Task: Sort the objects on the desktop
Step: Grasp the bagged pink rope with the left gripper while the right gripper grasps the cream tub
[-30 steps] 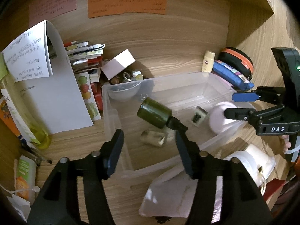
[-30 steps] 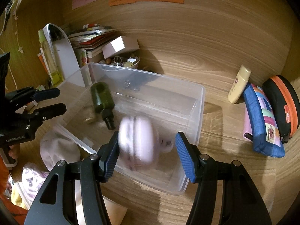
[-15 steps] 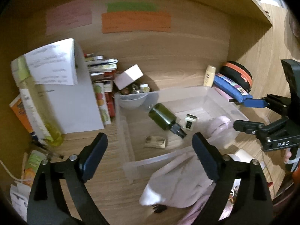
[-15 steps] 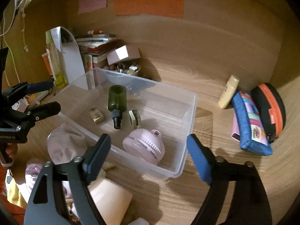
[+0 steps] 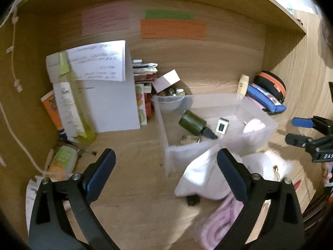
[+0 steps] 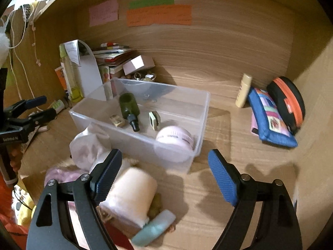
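Observation:
A clear plastic bin stands on the wooden desk. In it lie a dark green bottle, a round pink case, a small black-and-white item and a small tan item. My left gripper is open and empty, above the desk in front of the bin's left corner. My right gripper is open and empty, in front of the bin's near right side.
White cloth, a cream roll, pink fabric and a teal tube lie in front of the bin. Papers and bottles stand left. A cream tube, blue pouch and black case lie right.
The left gripper let go of the green bottle and the right let go of the pink case; both now lie in the bin. Both grippers opened wide and drew back.

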`<state>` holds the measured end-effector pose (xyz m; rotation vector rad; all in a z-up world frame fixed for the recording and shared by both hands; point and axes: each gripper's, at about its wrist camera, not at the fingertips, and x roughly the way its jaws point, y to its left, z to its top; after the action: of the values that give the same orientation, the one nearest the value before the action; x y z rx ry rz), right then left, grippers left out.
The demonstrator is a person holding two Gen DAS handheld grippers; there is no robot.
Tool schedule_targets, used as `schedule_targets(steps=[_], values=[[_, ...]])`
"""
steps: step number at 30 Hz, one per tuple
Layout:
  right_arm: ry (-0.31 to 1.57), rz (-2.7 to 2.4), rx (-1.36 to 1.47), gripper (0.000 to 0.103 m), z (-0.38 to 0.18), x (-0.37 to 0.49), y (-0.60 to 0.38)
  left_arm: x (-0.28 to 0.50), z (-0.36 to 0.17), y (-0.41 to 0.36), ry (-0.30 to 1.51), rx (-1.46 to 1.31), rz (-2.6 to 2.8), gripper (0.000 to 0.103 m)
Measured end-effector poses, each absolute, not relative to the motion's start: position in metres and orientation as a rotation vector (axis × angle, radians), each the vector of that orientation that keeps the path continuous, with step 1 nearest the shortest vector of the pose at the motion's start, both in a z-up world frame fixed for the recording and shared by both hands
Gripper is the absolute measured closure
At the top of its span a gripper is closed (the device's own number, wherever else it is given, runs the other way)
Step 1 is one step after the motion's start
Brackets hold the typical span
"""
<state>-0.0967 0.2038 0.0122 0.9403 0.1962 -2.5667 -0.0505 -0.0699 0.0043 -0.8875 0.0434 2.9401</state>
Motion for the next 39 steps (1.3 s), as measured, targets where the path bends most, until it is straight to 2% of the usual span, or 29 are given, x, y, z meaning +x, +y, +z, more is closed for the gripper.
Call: schedule_targets(steps=[12,16,22,28,39], values=[[0.063,-2.593,1.007,0.02,-0.012,-0.063,0.228,-0.023,-0.021,-0.069,0.004,-0.978,2.901,0.004],[0.012,-2.56,1.035,0.019,-0.023,-0.059,0.228,-0.018,-0.035,-0.052,0.048,-1.025,2.819,0.004],[0.041,-2.498,1.069,0.019,-0.033,-0.059,0.215,-0.013,-0.048,-0.029,0.195,-1.032,2.734,0.004],[0.108,-2.432,1.091,0.019,-0.043,-0.063,0.194,-0.014,-0.057,-0.014,0.231,-1.077,2.602,0.004],[0.083,-2.423,1.111,0.018,-0.056,-0.074,0.178,-0.029,-0.08,0.008,0.301,-1.166,2.482,0.001]])
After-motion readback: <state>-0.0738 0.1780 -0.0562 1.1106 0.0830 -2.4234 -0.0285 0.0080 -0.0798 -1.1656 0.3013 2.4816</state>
